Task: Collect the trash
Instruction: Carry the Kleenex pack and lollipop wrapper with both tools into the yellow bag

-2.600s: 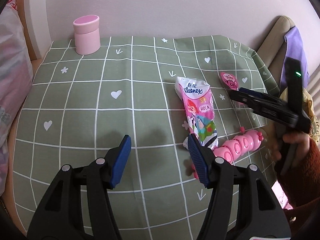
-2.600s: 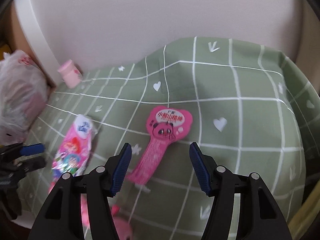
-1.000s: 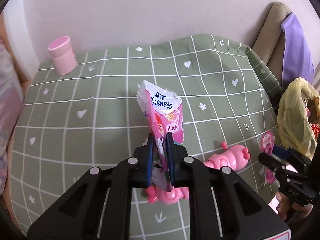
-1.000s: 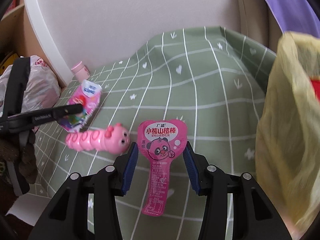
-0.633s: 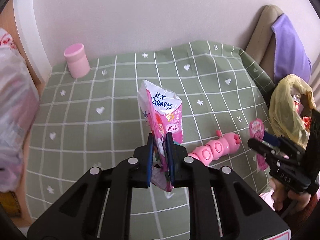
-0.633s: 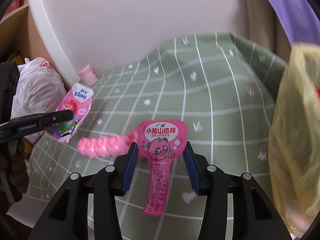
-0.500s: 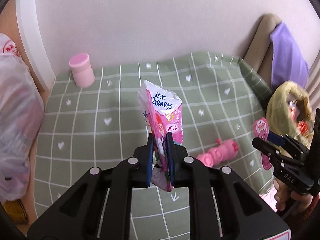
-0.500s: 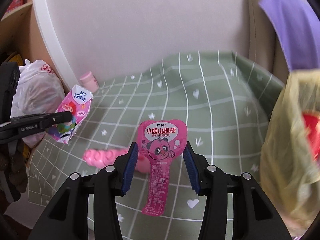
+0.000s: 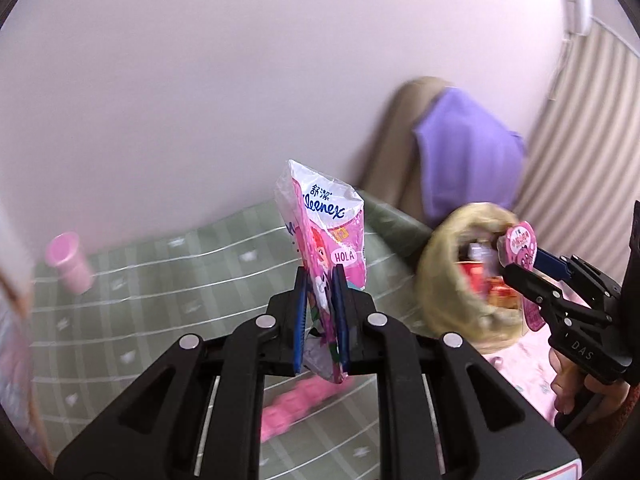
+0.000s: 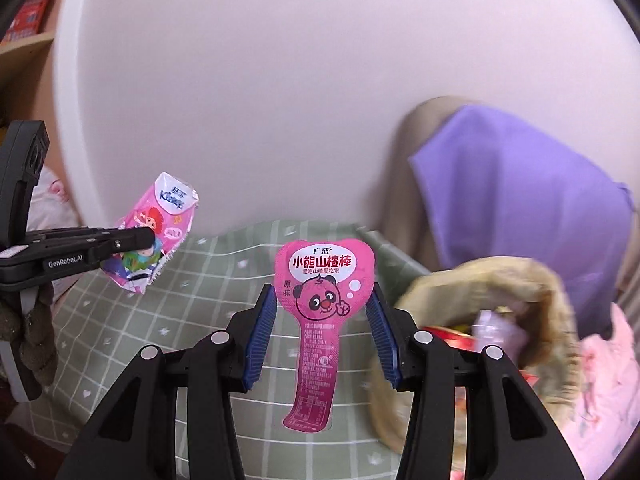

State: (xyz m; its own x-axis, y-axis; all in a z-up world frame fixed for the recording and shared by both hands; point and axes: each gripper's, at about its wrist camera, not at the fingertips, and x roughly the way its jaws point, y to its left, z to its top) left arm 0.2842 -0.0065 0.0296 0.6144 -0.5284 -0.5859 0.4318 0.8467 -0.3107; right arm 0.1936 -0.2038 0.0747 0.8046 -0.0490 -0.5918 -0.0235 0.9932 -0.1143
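L gripper [image 9: 320, 300]: clamped tight on lower part of the tissue pack [image 9: 332, 240], pads pressing both faces; pack stands upright above the jaws, crumpled bottom end hanging below them. Held up in air, clear of the table.
Tissue pack: pink/white Kleenex wrapper w/ cartoon print, "HOLA" label; in right wrist view it shows at left [image 10: 156, 236], tilted, pinched in the black jaws.
R gripper [image 10: 322, 336]: jaws part-way apart, closed on the pink snack wrapper [image 10: 324, 288] across its wide heart-shaped head, blue pads touching each edge; wrapper's narrow tail hangs down between the fingers. Also lifted off the table.
Snack wrapper: pink, panda face, Chinese text; in left wrist view it sits at far right [image 9: 520, 242], right at the mouth of the trash bag [image 9: 452, 280].
Pink toy [image 9: 296, 404]: blurred, lying on the table below L gripper.
Table [image 9: 160, 300]: green cloth w/ white grid and small hearts.
Trash bag: yellowish, open-topped, red/white stuff inside; just beside table's right edge, near R gripper [image 10: 520, 288].
Pink cup [image 9: 68, 256]: far left corner of table, by wall; blurred.
Purple cloth [image 10: 520, 200]: draped over a beige chair back behind the bag.
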